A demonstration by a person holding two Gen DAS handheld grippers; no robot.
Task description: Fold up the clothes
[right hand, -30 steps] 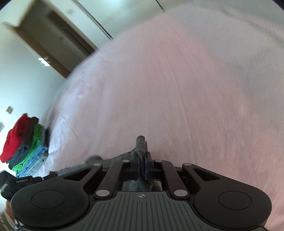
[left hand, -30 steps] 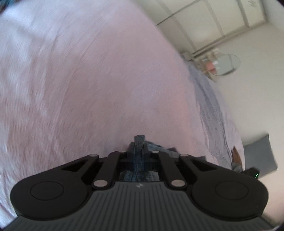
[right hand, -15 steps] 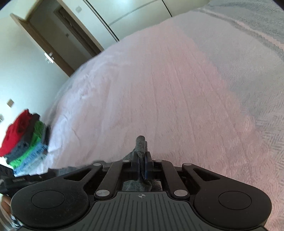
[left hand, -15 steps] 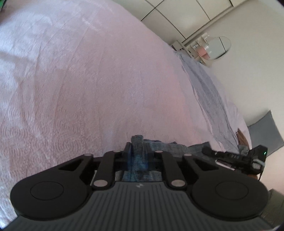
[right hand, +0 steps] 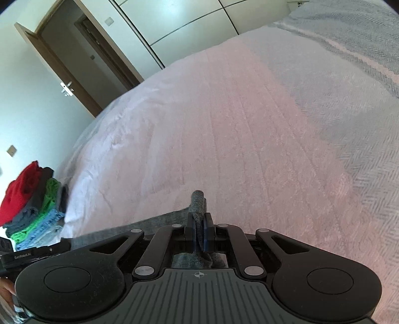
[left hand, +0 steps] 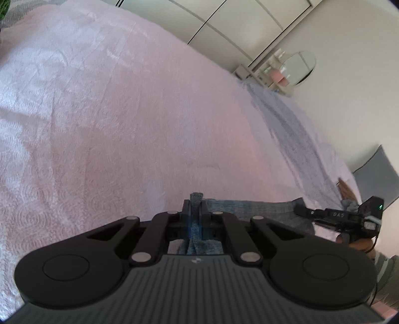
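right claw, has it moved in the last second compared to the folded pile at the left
Yes. The right claw, shut on the grey garment, has shifted: the folded pile now sits lower in its view, and the doorway shows more.

You face a wide bed [left hand: 124, 124] under a pale pink textured spread with a grey herringbone throw [right hand: 349, 104] along one side, white wardrobe doors [right hand: 187, 22] beyond it, a brown door [right hand: 57, 69] standing open, and an oval mirror [left hand: 298, 67] against the plain daylit wall.

Grey-blue garment [left hand: 259, 208] (pink bedspread [left hand: 129, 129])
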